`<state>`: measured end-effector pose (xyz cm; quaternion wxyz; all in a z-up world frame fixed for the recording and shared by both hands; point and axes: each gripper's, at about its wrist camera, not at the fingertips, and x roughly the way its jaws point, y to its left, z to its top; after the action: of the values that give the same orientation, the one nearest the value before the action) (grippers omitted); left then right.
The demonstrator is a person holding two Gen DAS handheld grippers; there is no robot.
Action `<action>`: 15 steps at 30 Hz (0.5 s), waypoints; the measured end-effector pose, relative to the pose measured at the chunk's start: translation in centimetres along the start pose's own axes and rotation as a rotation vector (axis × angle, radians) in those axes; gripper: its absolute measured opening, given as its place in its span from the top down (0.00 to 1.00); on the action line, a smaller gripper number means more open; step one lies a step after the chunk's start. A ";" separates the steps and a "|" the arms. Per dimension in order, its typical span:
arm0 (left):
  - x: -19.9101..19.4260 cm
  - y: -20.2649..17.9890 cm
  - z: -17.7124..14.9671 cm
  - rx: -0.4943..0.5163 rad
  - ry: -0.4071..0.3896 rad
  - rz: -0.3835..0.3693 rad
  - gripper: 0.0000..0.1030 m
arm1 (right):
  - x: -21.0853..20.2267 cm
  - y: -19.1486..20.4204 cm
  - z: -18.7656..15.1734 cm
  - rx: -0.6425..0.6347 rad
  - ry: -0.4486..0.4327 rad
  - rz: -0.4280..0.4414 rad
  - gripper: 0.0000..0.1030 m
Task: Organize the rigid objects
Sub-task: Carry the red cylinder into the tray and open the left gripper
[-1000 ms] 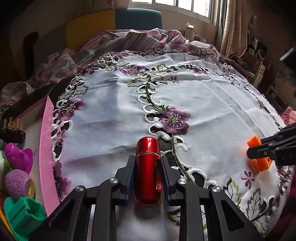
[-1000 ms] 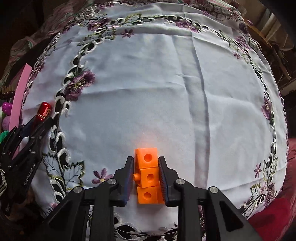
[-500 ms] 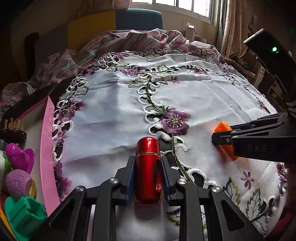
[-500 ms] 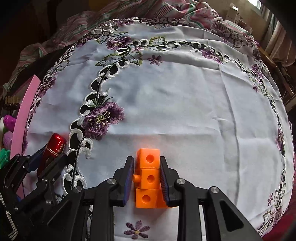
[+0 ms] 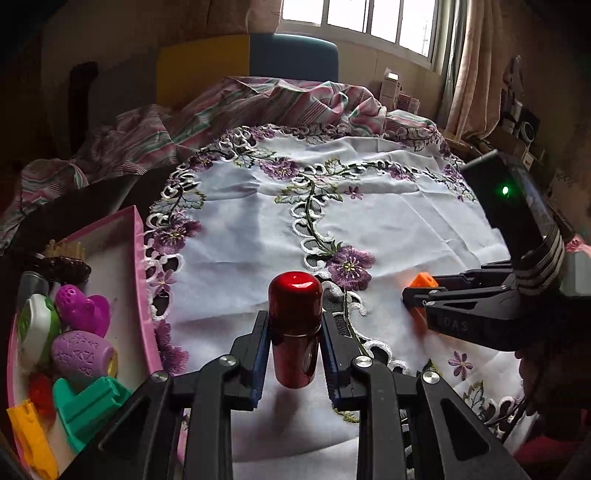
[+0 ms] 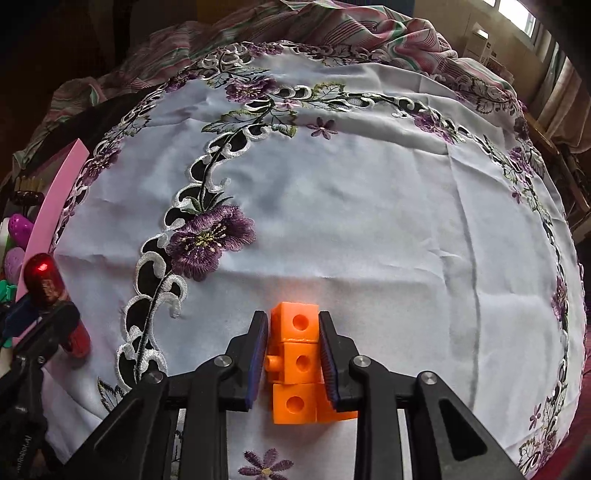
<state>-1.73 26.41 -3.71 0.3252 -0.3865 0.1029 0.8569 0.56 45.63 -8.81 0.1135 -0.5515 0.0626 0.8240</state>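
Tablecloth [image 6: 369, 221] ahead lies bare; crowded pink tray [image 5: 138, 258] flanks left.

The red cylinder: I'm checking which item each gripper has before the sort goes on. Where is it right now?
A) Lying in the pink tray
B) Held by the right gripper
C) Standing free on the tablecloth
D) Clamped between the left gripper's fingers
D: the red cylinder sits between the pads of the left gripper, while the right gripper holds the orange blocks.

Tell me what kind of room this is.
Likely a bedroom at home: a rumpled striped blanket lies behind the embroidered tablecloth, with a curtained window beyond.
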 end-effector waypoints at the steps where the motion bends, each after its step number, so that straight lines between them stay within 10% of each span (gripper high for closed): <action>1: -0.5 0.2 0.1 -0.006 -0.009 0.002 0.74 | 0.0 0.1 0.0 -0.009 -0.004 -0.006 0.75; 15: -4.9 3.4 0.4 -0.073 -0.068 0.041 0.74 | -0.3 0.7 -0.4 -0.057 -0.034 -0.045 0.75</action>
<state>-1.73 21.66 -0.07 0.2967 -0.3666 0.0685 0.8791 0.86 44.77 -8.69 0.1169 -0.5418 0.0247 0.8319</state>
